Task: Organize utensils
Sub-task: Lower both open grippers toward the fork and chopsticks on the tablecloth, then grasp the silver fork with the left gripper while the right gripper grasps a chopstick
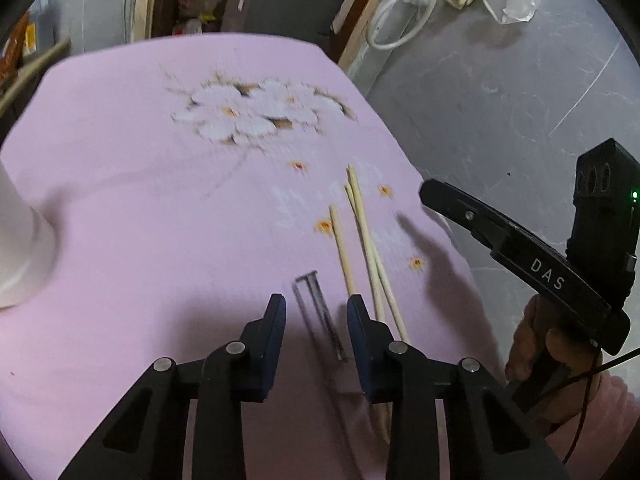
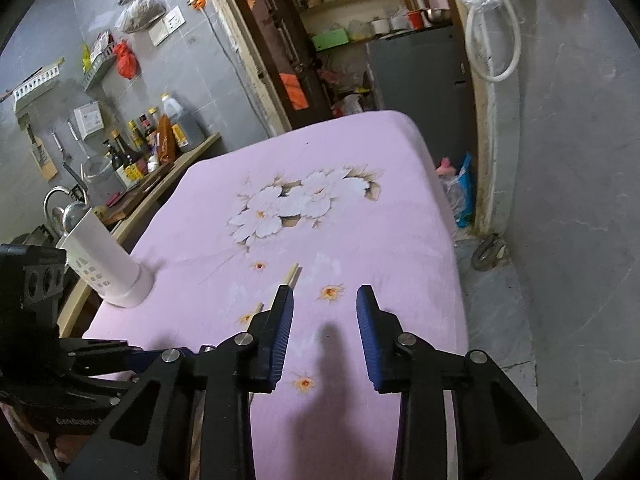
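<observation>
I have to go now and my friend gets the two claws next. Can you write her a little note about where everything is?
Left claw: open, holding nothing, hovering low over the dark metal utensil, which lies flat on the pink cloth.
Right claw: open, empty, only cloth between its fingers.
Wooden chopsticks: loose on the cloth, just right of the left claw.
White holder: stands upright at the cloth's left side; what is inside cannot be seen.
Done: nothing picked up at this moment.
Left: probably grab the utensil and chopsticks and stand them in the holder.
</observation>
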A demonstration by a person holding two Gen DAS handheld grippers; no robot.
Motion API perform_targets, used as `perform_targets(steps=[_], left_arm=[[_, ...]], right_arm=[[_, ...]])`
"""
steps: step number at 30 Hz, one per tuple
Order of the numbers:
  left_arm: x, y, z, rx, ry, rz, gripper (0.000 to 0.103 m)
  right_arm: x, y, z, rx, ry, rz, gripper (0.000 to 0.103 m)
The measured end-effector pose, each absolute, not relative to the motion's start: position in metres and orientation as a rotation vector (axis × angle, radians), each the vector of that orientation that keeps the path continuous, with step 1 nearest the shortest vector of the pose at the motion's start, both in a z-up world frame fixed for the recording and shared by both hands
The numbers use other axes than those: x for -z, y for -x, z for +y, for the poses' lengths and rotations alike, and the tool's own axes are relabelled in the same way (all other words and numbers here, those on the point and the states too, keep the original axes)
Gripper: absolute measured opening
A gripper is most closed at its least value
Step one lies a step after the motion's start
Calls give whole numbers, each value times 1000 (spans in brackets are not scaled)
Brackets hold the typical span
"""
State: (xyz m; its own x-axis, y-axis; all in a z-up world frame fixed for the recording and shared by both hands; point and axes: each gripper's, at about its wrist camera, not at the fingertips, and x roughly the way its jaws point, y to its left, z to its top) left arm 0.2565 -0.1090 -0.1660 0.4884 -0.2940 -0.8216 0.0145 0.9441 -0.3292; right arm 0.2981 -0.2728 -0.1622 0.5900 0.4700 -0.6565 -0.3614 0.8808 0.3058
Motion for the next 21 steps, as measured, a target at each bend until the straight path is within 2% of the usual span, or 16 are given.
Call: perform_targets(steps=[2, 6, 20, 21], left_arm=[[166, -257, -111, 184, 300, 1047, 28], [166, -260, -114, 146, 274, 1054, 15], [166, -272, -88, 94, 356, 1084, 14], [166, -272, -87, 98, 355, 1090, 14]], right_arm=[[164, -301, -269, -504, -140, 818, 27], [169, -308, -262, -535, -146, 843, 27], [189, -344, -222, -581, -146, 1035, 27], [189, -347, -220, -574, -145, 1057, 24]])
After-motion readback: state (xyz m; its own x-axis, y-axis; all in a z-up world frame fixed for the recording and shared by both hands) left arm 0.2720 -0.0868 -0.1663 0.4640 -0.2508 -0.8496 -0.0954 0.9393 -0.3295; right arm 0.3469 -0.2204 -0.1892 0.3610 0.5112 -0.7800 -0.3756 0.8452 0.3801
